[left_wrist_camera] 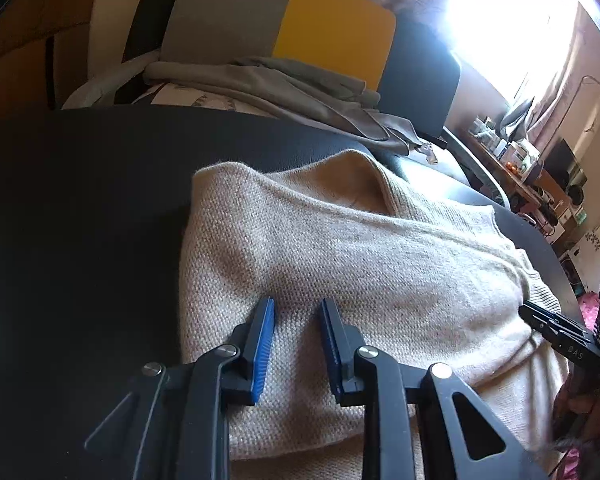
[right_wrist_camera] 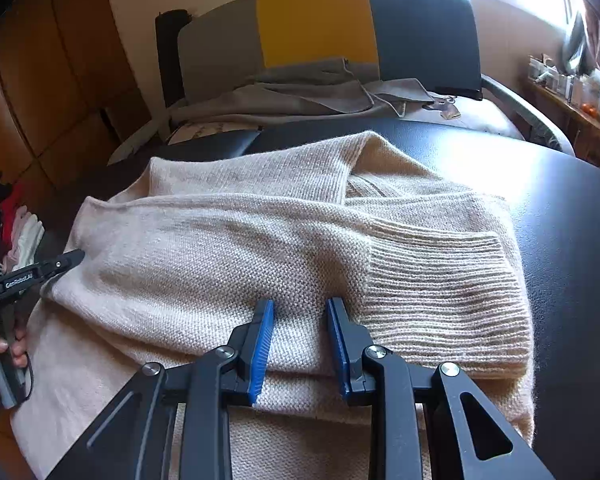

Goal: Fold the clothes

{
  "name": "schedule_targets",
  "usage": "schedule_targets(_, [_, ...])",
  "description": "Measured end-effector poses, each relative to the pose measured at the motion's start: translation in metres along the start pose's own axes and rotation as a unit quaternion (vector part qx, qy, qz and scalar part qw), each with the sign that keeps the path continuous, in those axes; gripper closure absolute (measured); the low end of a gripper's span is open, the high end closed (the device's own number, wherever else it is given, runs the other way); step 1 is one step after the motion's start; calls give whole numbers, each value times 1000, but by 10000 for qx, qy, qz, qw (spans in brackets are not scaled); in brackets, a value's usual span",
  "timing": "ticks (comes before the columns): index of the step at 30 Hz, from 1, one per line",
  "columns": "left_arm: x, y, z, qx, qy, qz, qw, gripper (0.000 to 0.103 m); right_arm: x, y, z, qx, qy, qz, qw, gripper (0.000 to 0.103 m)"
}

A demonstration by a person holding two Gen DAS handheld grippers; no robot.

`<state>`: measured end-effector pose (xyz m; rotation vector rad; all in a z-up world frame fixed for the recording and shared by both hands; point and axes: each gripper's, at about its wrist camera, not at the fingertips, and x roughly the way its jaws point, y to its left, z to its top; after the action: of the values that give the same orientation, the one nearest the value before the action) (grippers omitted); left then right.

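Blue pads lined both tools, and each tool stood with its jaws apart and nothing between them. The left tool (left_wrist_camera: 297, 316) hovered low over the left half of the beige sweater (left_wrist_camera: 340, 264), its tips just above the plain knit, while the right tool (right_wrist_camera: 300, 316) hung over the near middle of the same garment, just beside the ribbed cuff (right_wrist_camera: 444, 292) of a sleeve folded across the body. In the left wrist view the right tool showed at the far right edge, its tip at the sweater's side; in the right wrist view the left tool lay at the sweater's left edge, with the person's hand (right_wrist_camera: 0, 350) gripping its handle. The sweater lay on the black counter (right_wrist_camera: 560, 216), partly folded, sleeves drawn across the front and the neckline turned away from the tools. Its knit looked soft and slightly fuzzy, with a raised fold near the collar. Beyond the counter stood a chair with a grey and yellow back (left_wrist_camera: 284, 20), and grey clothing (left_wrist_camera: 268, 84) was heaped on its seat. A cluttered shelf (left_wrist_camera: 532, 168) sat near the bright window (left_wrist_camera: 508, 20), well apart from the tools.
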<state>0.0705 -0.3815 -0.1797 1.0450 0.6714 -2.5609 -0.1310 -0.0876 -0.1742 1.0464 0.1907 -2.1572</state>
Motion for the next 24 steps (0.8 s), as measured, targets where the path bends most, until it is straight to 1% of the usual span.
schedule_targets(3, [-5,-2,8,32,-67,-5,10000,79,-1,0,0,29,4,-9,10000,76])
schedule_targets(5, [-9,-4,14,53,-112,-9,9999,79,-5,5,2,14,35,-50,10000,73])
schedule_targets(8, [-10,-4,22,73,-150,-7,9999,77,-13,19,15,-193,40,-161,9997,72])
schedule_targets(9, [-5,-1,24,65,-125,3,9999,77,-13,27,21,-258,-6,-51,9997,70])
schedule_targets(10, [0,2,26,57,-100,13,9999,77,-14,34,26,-322,-52,58,9995,64])
schedule_targets(11, [4,5,28,49,-75,23,10000,77,-14,42,32,-386,-98,168,9991,62])
schedule_targets(13, [14,11,33,33,-25,43,10000,77,-7,61,41,-628,-86,335,9974,61])
schedule_targets(16, [29,19,39,9,50,73,10000,77,16,75,47,-912,69,165,9957,60])
schedule_targets(18, [39,25,44,-7,100,93,9999,77,35,70,49,-894,177,-20,9958,59])
schedule_targets(19, [44,28,46,-15,125,103,9999,77,43,68,50,-882,193,-85,9959,56])
schedule_targets(22, [58,37,52,-39,200,133,9997,77,47,62,45,-892,-22,-81,9960,54])
schedule_targets(24, [49,42,48,-163,155,70,9997,77,46,63,43,-915,-51,-113,9957,52])
